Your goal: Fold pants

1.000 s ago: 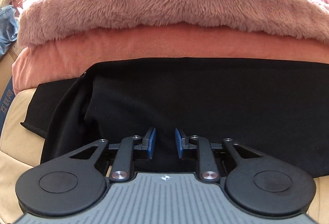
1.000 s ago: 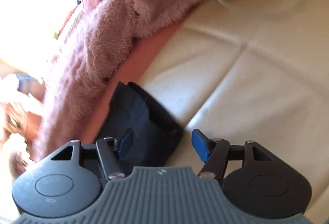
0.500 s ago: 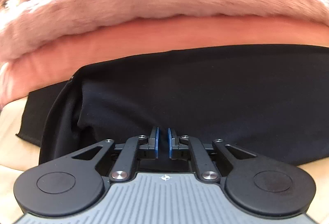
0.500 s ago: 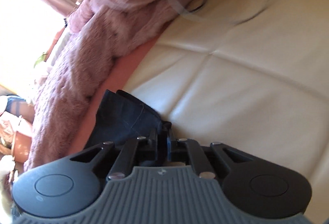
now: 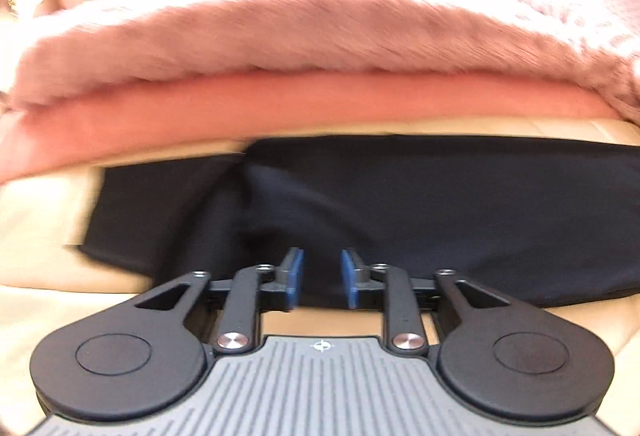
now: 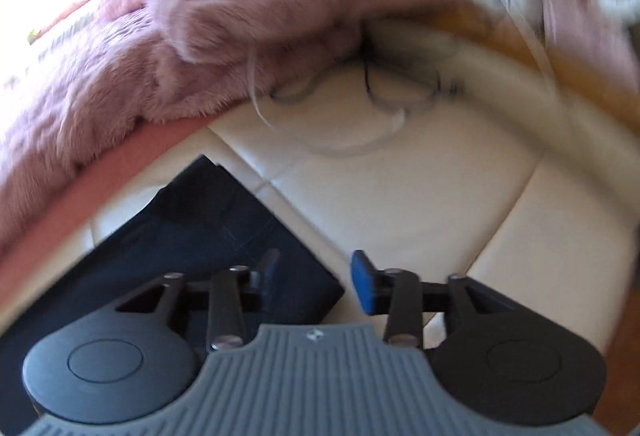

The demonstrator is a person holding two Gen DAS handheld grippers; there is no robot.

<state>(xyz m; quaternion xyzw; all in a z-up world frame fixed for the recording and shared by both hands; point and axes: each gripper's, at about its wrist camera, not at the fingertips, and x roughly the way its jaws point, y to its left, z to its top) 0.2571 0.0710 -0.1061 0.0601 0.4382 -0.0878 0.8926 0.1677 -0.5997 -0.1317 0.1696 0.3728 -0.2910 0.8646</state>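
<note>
The black pants [image 5: 420, 204] lie flat on the cream cushioned surface [image 5: 36, 220], folded over at their left end. My left gripper [image 5: 320, 278] is open and empty, just at their near edge. In the right wrist view the pants [image 6: 192, 232] show one corner end on the cream cushion [image 6: 420, 196]. My right gripper [image 6: 316, 278] is open and empty, with its left finger over the pants' corner and its right finger over bare cushion.
A fluffy pink blanket [image 5: 320, 36] on a salmon layer [image 5: 280, 104] lies just beyond the pants. In the right wrist view the blanket [image 6: 160, 48] fills the upper left and loose cables [image 6: 360, 96] lie on the cushion beyond.
Both grippers were shut on the pants' edge half a second ago and have opened and let go. The pants now lie nearer me, with a cream strip between them and the salmon layer.
</note>
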